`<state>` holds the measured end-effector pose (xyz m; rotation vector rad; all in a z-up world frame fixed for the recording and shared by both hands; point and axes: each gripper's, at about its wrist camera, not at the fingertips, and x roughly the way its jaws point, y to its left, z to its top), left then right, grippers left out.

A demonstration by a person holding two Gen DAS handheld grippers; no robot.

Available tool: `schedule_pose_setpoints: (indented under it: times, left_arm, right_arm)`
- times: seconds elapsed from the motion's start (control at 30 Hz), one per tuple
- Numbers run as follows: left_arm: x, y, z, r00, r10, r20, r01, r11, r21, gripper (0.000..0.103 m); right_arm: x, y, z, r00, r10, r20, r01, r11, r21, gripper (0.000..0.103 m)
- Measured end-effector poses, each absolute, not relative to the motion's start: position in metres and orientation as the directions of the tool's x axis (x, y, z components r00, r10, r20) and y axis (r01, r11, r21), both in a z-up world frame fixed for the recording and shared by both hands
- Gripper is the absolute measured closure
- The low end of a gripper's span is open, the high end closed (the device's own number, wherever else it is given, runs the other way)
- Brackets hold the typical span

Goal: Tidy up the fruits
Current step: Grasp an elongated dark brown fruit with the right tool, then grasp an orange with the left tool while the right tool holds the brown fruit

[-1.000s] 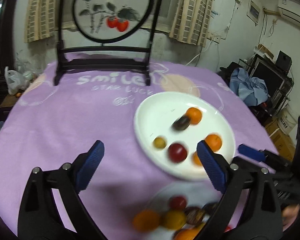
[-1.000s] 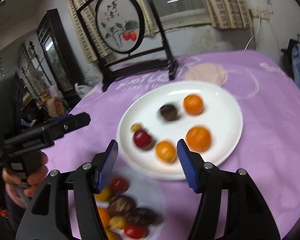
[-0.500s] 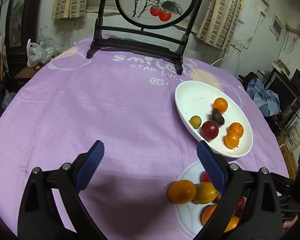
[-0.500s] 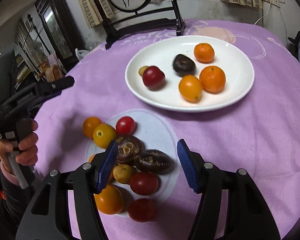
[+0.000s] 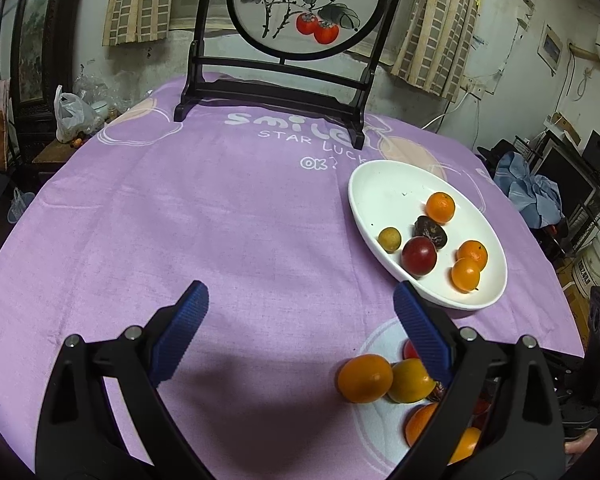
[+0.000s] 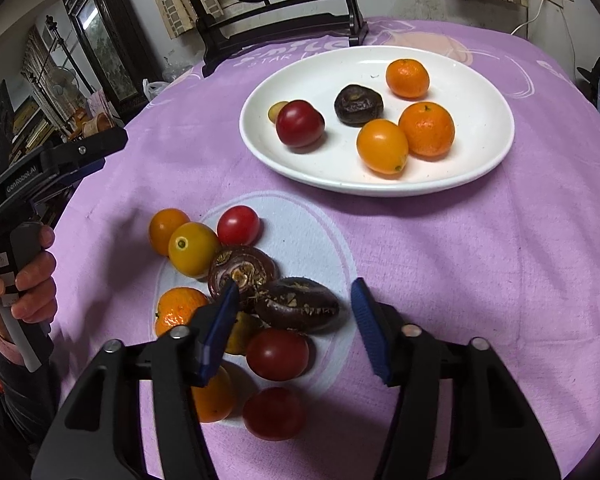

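Note:
A white plate at the far side of the purple tablecloth holds two oranges, an orange tomato, a dark red fruit, a wrinkled dark fruit and a small yellow one. Nearer, loose fruits lie in a heap on a pale oval print. My right gripper hangs over this heap with its jaws closing. A dark brown wrinkled fruit lies between them, and the pads stand just clear of it. My left gripper is open over bare cloth, left of the heap and the plate.
A black wooden stand with a round painted screen stands at the table's far edge. A hand holds the left gripper's handle at the table's left side. Furniture, a plastic bag and blue cloth crowd the room around the table.
The right gripper dropped from facing the plate to just above the heap, and its jaws narrowed around the dark brown fruit. The left gripper swung left; plate and heap now lie to its right.

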<state>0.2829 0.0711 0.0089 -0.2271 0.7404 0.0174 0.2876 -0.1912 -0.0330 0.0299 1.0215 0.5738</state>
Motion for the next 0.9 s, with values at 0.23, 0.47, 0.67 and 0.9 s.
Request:
schedule_pose_setpoints:
  times: [0.23,0.47,0.67,0.9]
  left_arm:
    - [0.282,0.075,0.009,0.738,-0.064,-0.672,-0.101,0.974,-0.204,0.008]
    - [0.28,0.07,0.006,0.719,-0.121,-0.685,0.017,0.988,-0.156,0.008]
    - [0.266,0.045,-0.008,0.654,-0.241,-0.717,0.276,0.959,-0.071,0.03]
    - [0.264,0.039,-0.026,0.584,-0.28,-0.762,0.365,0.929,-0.061,0.048]
  right_arm:
    - [0.291,-0.191,-0.039,0.362,0.468,-0.806,-0.432,0.851,0.3,0.058]
    - [0.297,-0.214,-0.03,0.4,0.521,-0.754,-0.381,0.843,0.38,0.06]
    - [0.301,-0.23,-0.027,0.428,0.526,-0.735,-0.331,0.848,0.415,0.06]
    - [0.298,-0.226,-0.027,0.425,0.525,-0.738,-0.34,0.848,0.407,0.06]
